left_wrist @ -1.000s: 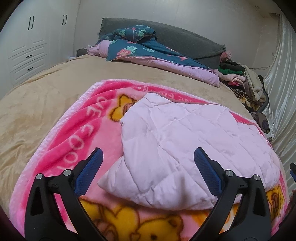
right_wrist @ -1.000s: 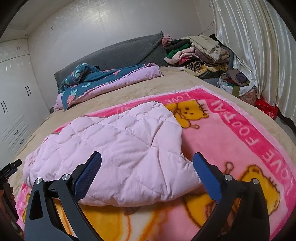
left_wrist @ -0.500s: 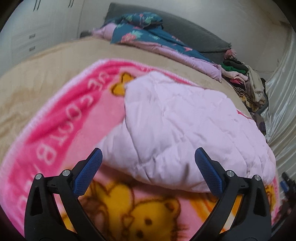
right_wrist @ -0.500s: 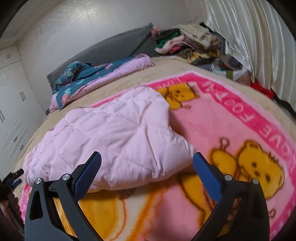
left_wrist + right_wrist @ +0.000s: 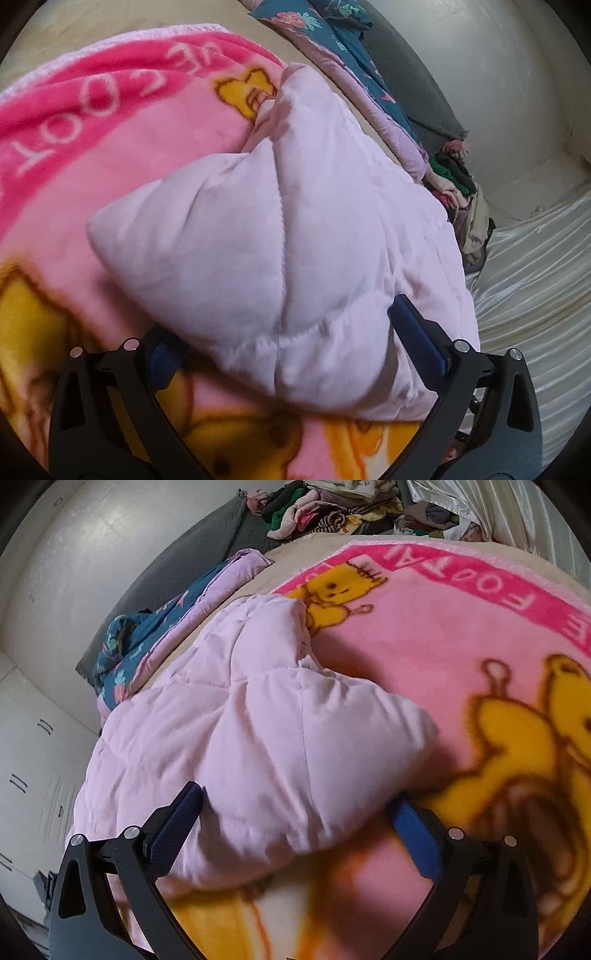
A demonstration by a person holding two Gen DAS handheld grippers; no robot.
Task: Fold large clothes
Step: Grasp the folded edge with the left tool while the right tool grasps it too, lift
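Note:
A pale pink quilted jacket (image 5: 288,236) lies folded on a pink cartoon-bear blanket (image 5: 92,147) spread over the bed. My left gripper (image 5: 291,354) is open, its jaws wide apart on either side of the jacket's near left corner, with the left finger partly under the fabric edge. The jacket (image 5: 258,746) also fills the right wrist view on the blanket (image 5: 443,635). My right gripper (image 5: 295,827) is open, its jaws straddling the jacket's near right corner. Neither has closed on the fabric.
A dark floral quilt (image 5: 332,48) and grey headboard cover (image 5: 413,85) lie at the far end. A pile of mixed clothes (image 5: 332,509) sits at the far corner. A shiny curtain (image 5: 535,288) hangs along the right side. White wardrobes (image 5: 33,775) stand left.
Both grippers have dropped and pushed forward, tilting inward, until their open jaws surround the jacket's near corners. The jacket's near edge looks bunched up.

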